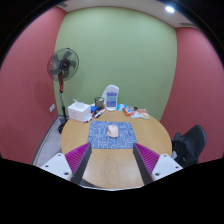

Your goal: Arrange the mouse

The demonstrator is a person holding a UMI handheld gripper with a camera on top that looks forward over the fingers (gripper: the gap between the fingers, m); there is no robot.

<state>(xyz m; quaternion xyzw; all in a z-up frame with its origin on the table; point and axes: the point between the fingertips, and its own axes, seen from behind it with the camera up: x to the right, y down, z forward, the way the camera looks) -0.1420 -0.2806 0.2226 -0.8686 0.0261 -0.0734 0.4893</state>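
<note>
A light pinkish mouse (113, 130) lies on a blue patterned mouse mat (112, 135) on the round wooden table (112, 168). My gripper (111, 160) is held above the near part of the table, with the mat and mouse just beyond the fingers. Its fingers (77, 159) with magenta pads are spread wide apart and hold nothing; bare tabletop shows between them.
A standing fan (63, 68) is at the back left. A white box (78, 110), a blue-and-white container (111, 97) and small items (138, 113) sit at the table's far side. A black chair (189, 143) stands to the right. Pink and green walls surround.
</note>
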